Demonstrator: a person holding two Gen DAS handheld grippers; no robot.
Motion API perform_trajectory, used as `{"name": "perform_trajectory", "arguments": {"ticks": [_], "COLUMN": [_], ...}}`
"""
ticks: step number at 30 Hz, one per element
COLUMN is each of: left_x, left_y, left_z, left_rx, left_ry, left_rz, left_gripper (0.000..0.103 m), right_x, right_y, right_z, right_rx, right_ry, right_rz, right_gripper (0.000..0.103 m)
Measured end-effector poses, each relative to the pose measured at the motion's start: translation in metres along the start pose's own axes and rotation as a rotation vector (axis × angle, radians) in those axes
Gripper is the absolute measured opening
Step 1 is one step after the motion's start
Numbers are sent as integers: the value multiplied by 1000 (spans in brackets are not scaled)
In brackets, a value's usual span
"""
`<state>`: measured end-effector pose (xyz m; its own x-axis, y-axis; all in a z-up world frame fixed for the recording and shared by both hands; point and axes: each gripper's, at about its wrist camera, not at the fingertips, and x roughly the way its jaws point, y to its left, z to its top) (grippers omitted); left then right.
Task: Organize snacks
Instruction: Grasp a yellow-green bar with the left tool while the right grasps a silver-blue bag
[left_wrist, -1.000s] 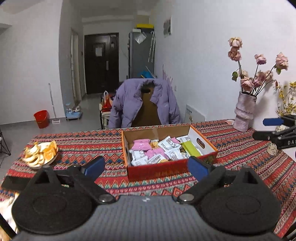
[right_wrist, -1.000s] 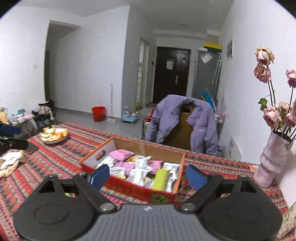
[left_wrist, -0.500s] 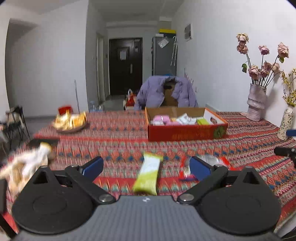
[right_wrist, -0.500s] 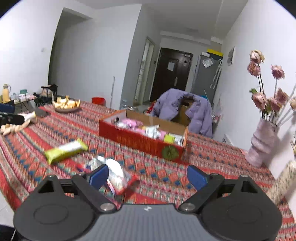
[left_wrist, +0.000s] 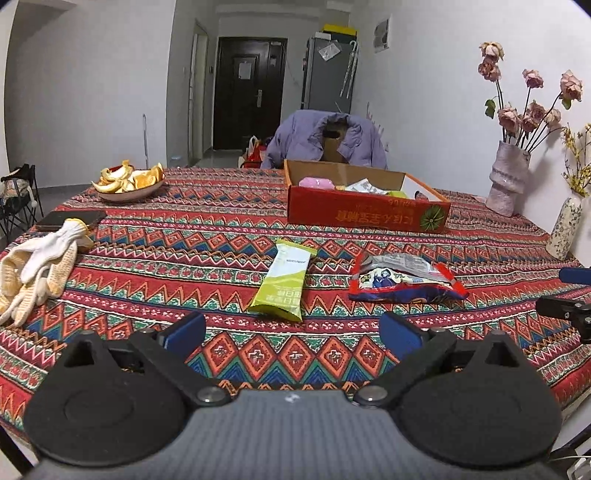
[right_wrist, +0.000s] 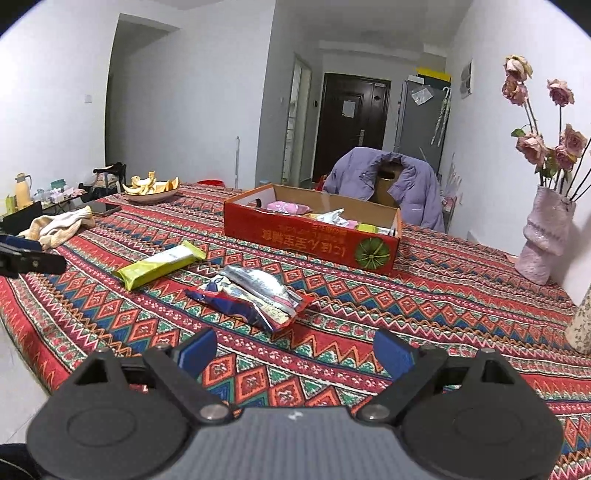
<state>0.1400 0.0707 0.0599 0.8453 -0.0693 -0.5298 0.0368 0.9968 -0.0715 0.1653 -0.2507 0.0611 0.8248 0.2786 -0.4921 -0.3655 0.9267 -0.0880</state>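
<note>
A green snack bar (left_wrist: 284, 280) lies on the patterned tablecloth, just ahead of my left gripper (left_wrist: 291, 332), which is open and empty. A red, blue and silver snack bag (left_wrist: 402, 282) lies to its right. In the right wrist view the bag (right_wrist: 255, 295) lies just ahead of my right gripper (right_wrist: 295, 350), open and empty, with the green bar (right_wrist: 160, 264) further left. A red cardboard box (left_wrist: 365, 212) with several snack packets stands behind them, also in the right wrist view (right_wrist: 314, 240).
A bowl of orange peels (left_wrist: 127, 186), a dark phone (left_wrist: 70, 219) and white gloves (left_wrist: 37, 266) lie at the left. Two vases (left_wrist: 508, 184) stand at the right by the wall. A chair with a purple jacket (left_wrist: 327, 140) stands behind the table.
Both grippers have pulled back from above the box toward the near table edge and lowered. The green bar and the snack bag have come into view on the cloth.
</note>
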Motion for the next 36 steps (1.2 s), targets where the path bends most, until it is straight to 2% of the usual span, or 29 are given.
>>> {"name": "perform_trajectory", "arguments": {"ticks": [8, 18, 22, 27, 29, 30, 33, 36], "left_x": [49, 127, 155, 178, 184, 187, 191, 189], "left_y": [2, 2, 5, 8, 10, 11, 15, 12], "left_z": [19, 46, 48, 50, 51, 51, 51, 48], "left_rx": [4, 21, 25, 27, 23, 17, -3, 4], "left_ry": [65, 145, 188, 215, 223, 234, 249, 253], "left_rz": [-11, -39, -45, -56, -54, -54, -62, -77], "left_gripper": [102, 102, 101, 93, 78, 76, 69, 56], "right_x": [36, 121, 158, 199, 213, 218, 232, 240], "right_y": [1, 15, 21, 35, 37, 36, 29, 13], "right_z": [11, 31, 39, 46, 52, 54, 61, 61], "right_rx": [-23, -102, -162, -268, -286, -283, -231, -120], "right_ry": [54, 151, 180, 212, 211, 211, 217, 227], "right_rz": [34, 66, 106, 167, 172, 173, 174, 163], "right_gripper": [92, 92, 92, 92, 92, 92, 92, 91]}}
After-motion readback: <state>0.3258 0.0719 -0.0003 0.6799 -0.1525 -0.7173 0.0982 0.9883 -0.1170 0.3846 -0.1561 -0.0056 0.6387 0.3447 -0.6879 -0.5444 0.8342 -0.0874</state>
